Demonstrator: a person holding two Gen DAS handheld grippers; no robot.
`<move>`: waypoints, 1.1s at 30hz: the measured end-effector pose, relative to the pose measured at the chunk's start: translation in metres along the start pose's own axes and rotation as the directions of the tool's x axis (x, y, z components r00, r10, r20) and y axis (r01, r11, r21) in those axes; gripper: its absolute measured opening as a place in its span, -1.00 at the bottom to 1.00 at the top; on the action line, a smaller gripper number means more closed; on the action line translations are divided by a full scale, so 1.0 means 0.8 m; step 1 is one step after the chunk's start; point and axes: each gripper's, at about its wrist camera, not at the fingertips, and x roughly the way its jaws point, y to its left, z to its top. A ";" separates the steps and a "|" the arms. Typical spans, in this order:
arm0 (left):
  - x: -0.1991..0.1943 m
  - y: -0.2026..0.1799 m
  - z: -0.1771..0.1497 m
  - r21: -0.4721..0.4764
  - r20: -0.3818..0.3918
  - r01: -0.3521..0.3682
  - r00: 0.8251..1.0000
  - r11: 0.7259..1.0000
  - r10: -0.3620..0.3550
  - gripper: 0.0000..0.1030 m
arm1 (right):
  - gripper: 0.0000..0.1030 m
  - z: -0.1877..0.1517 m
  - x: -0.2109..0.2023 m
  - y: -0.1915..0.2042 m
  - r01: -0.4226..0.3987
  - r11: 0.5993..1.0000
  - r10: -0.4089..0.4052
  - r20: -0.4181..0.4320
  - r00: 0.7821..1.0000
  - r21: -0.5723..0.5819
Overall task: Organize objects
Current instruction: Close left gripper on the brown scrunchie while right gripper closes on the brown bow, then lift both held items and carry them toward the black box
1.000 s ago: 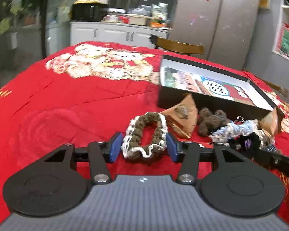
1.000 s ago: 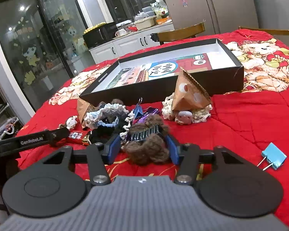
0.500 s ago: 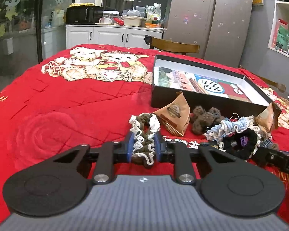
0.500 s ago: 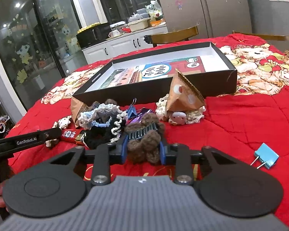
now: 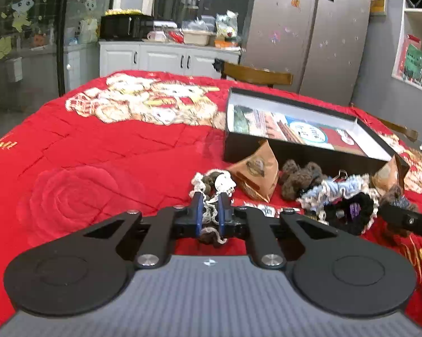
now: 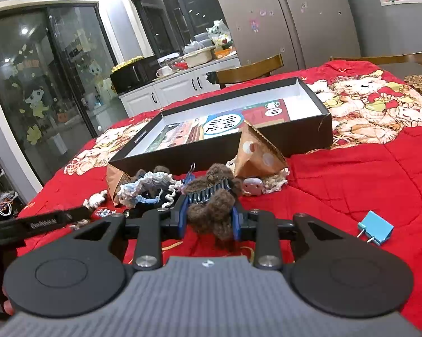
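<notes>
My left gripper [image 5: 210,209] is shut on a brown and white lace scrunchie [image 5: 214,182] and holds it just above the red quilt. My right gripper [image 6: 209,214] is shut on a fuzzy brown hair claw clip [image 6: 211,199] and holds it lifted off the quilt. An open black box [image 5: 298,137] with a printed bottom lies ahead; it also shows in the right wrist view [image 6: 225,129]. A pile of scrunchies [image 5: 340,193] and a fuzzy brown piece [image 5: 298,177] lie in front of the box.
Brown paper packets [image 5: 255,168] [image 6: 257,154] lean by the box front. A blue binder clip [image 6: 375,231] lies on the quilt at the right. A small pink figure [image 6: 253,186] sits by lace. Wooden chairs [image 6: 247,70], cabinets and a fridge stand behind the table.
Both grippers closed from open onto their items, the left on the scrunchie, the right on the brown claw clip. Both have since lifted slightly.
</notes>
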 end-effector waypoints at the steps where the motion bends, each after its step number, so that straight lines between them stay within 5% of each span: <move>1: 0.002 -0.002 0.000 0.008 -0.014 -0.004 1.000 1.000 0.004 -0.70 | -0.34 0.000 0.000 0.000 -0.003 1.000 0.003 0.000 1.000 0.003; 4: 0.009 -0.002 0.001 0.011 -0.048 -0.029 0.998 1.000 0.029 -0.24 | -0.34 0.000 -0.001 -0.001 -0.003 1.000 0.003 0.001 1.000 0.008; 9: 0.014 -0.009 0.000 0.045 -0.061 -0.040 0.997 0.998 0.043 -0.16 | -0.34 0.000 0.001 -0.001 -0.007 1.000 0.007 -0.010 1.000 0.011; 18: 0.004 0.000 -0.001 0.006 -0.021 0.011 1.000 1.000 -0.010 -0.68 | -0.34 -0.001 -0.006 0.000 -0.016 1.000 0.015 0.011 1.000 0.008; 33: -0.019 -0.006 0.004 0.051 0.051 -0.041 0.998 0.998 0.039 -0.74 | -0.34 0.011 -0.018 0.000 -0.062 0.998 0.060 0.046 0.997 0.026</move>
